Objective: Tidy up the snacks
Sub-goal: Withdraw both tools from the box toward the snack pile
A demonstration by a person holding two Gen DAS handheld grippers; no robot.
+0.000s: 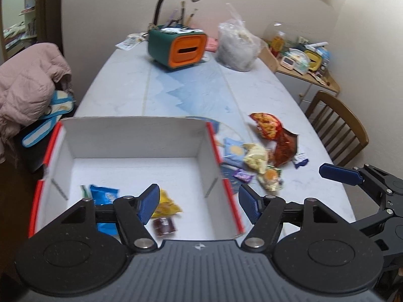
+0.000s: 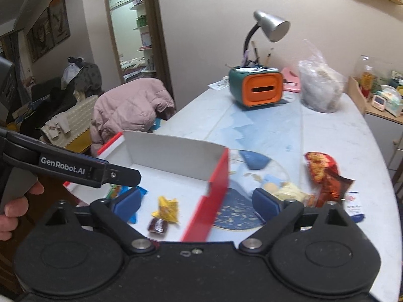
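Snacks [image 1: 262, 161] lie loose on the tabletop [image 1: 191, 88], ahead and to the right of the left gripper [image 1: 199, 202], just outside the red-edged white box [image 1: 136, 136]. Both grippers hold nothing, jaws spread apart. Below the left gripper, inside the box, sit a yellow packet [image 1: 167, 205], a dark red packet [image 1: 163, 225] and a blue packet [image 1: 104, 196]. The right gripper [image 2: 197, 202] hangs over the box's red side wall, the red chip bag [image 2: 325, 173] ahead to its right.
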